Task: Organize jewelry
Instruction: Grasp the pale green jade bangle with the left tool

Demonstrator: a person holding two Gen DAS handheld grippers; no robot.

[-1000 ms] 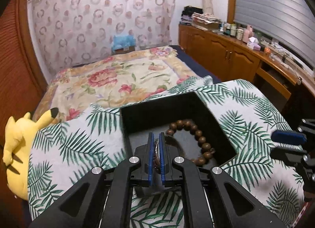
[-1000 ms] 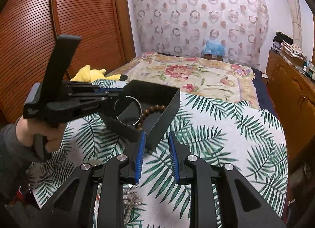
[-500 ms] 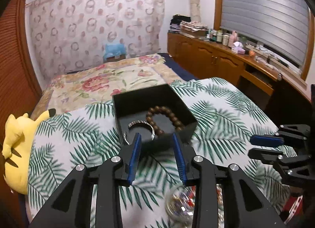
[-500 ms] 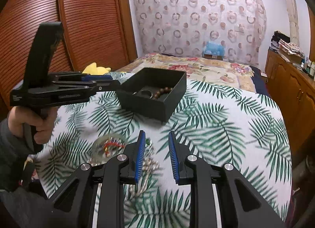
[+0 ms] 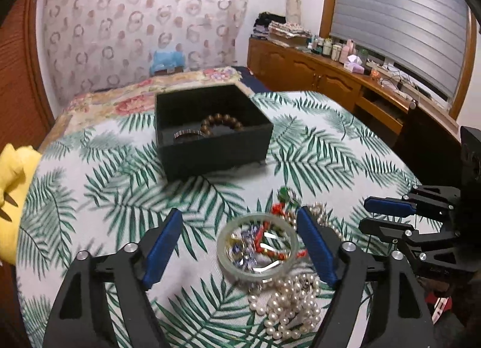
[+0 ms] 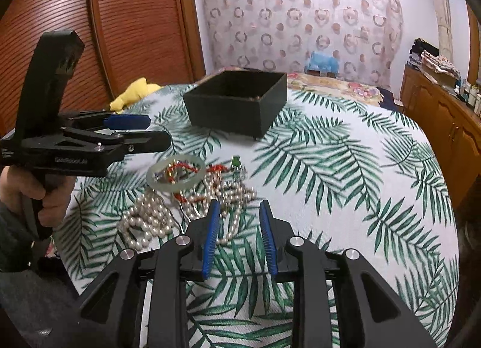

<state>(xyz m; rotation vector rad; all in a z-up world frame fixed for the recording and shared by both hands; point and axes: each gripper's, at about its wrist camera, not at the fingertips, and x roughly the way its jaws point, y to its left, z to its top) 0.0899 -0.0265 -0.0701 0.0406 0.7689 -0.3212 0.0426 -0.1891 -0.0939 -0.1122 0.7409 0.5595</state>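
Observation:
A black open box [image 5: 210, 137] stands on the palm-leaf cloth and holds a brown bead bracelet [image 5: 222, 123] and a silver bangle [image 5: 189, 134]. The box also shows in the right wrist view [image 6: 237, 104]. A pale green jade bangle [image 5: 257, 245] lies on a pile of pearl strands [image 5: 288, 306] and red and blue beads. My left gripper [image 5: 240, 245] is wide open just above that bangle, empty. My right gripper [image 6: 239, 236] is open and empty over the pearl strands [image 6: 150, 221], with the jade bangle [image 6: 176, 172] beyond it.
A yellow plush toy [image 5: 12, 194] lies at the table's left edge. A bed with a floral cover [image 5: 144, 95] is behind the table. Wooden cabinets [image 5: 330, 83] with bottles run along the right wall. A wooden slatted door [image 6: 90, 32] is at the left.
My left gripper let go of the silver bangle into the box, opened wide and pulled back over the jewelry pile. My right gripper stayed open and drew back from the box.

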